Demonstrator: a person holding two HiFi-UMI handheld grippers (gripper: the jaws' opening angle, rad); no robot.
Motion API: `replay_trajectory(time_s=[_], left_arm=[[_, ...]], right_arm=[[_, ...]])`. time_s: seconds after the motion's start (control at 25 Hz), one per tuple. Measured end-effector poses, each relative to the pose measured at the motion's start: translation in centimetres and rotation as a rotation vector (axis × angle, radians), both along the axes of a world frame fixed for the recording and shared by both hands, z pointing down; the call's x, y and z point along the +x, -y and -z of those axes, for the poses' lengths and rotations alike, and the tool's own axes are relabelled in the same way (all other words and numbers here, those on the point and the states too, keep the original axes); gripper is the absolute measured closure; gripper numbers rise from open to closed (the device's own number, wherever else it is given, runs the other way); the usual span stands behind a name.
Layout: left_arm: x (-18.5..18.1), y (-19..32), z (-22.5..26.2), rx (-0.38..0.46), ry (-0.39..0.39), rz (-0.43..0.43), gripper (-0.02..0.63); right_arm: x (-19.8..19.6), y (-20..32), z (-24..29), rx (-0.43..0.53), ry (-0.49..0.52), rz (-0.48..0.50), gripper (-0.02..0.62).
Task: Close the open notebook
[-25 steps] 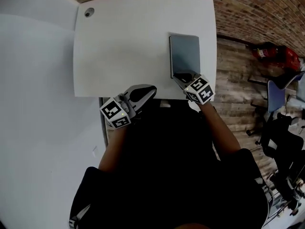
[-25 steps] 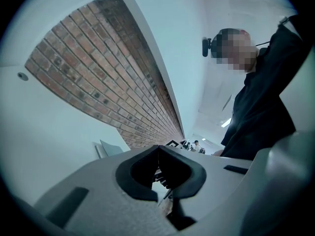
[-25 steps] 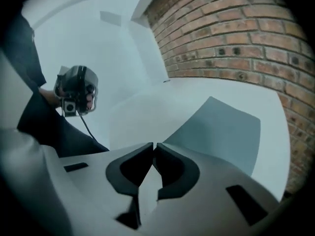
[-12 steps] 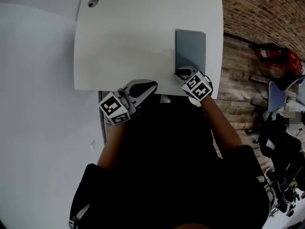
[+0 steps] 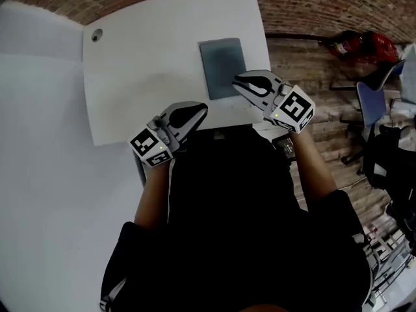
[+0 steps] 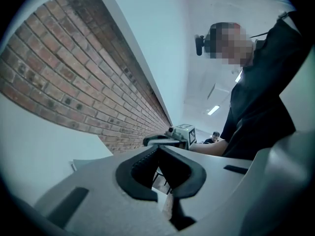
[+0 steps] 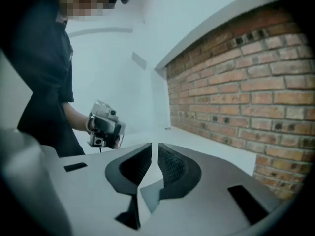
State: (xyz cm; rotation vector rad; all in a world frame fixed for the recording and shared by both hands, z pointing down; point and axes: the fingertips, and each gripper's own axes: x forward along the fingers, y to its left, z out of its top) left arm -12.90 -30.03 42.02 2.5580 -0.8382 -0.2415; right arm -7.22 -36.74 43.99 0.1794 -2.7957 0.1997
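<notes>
One closed notebook (image 5: 222, 69) on white table (image 5: 149, 77)

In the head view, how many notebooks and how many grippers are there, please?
notebook: 1
grippers: 2 (left gripper; right gripper, its jaws just closing somewhat, nothing between them)
total: 3

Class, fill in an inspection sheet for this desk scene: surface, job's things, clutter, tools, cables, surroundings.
Surface: white table, with a small round hole in its far left corner.
Job's things: grey notebook, closed, lying flat near the right edge.
Clutter: nothing seen.
Tools: left tool shut, empty, at the near edge; right tool by the notebook's near right corner, jaws just been closing, narrow gap, nothing between.
Cables: nothing seen.
Surroundings: brick wall, wood floor, blue chair.
</notes>
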Motion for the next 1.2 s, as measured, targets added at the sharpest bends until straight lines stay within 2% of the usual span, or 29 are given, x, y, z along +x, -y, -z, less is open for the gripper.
replay_trajectory(time_s=[0.16, 0.36, 0.48, 0.64, 0.8, 0.92, 1.04, 1.2], left_arm=[[3.7, 1.4, 2.8, 0.088, 0.030, -0.040, 0.589], [8.0, 1.8, 6.0, 0.190, 0.057, -0.022, 0.589], [9.8, 1.3, 7.4, 0.211, 0.049, -0.014, 0.589], [11.6, 0.7, 9.2, 0.213, 0.023, 0.012, 0.589], [13.5, -0.5, 11.3, 0.229, 0.036, -0.009, 0.589], [14.8, -1.5, 12.4, 0.253, 0.050, -0.031, 0.589], [14.8, -2.9, 13.1, 0.269, 0.046, -0.050, 0.589], [13.9, -6.4, 14.0, 0.302, 0.029, -0.094, 0.589]], right_arm=[[6.2, 0.1, 8.5, 0.144, 0.162, -0.068, 0.586], [15.5, -3.0, 16.2, 0.266, 0.357, -0.116, 0.590], [19.8, -4.8, 18.4, 0.296, 0.418, -0.149, 0.590], [23.9, -6.1, 19.2, 0.260, 0.493, -0.177, 0.591], [25.4, -7.4, 17.8, 0.201, 0.518, -0.160, 0.591], [25.1, -8.1, 16.6, 0.143, 0.526, -0.139, 0.591], [23.2, -9.2, 16.2, 0.086, 0.522, -0.112, 0.591], [19.6, -12.0, 17.8, 0.062, 0.515, -0.074, 0.591]])
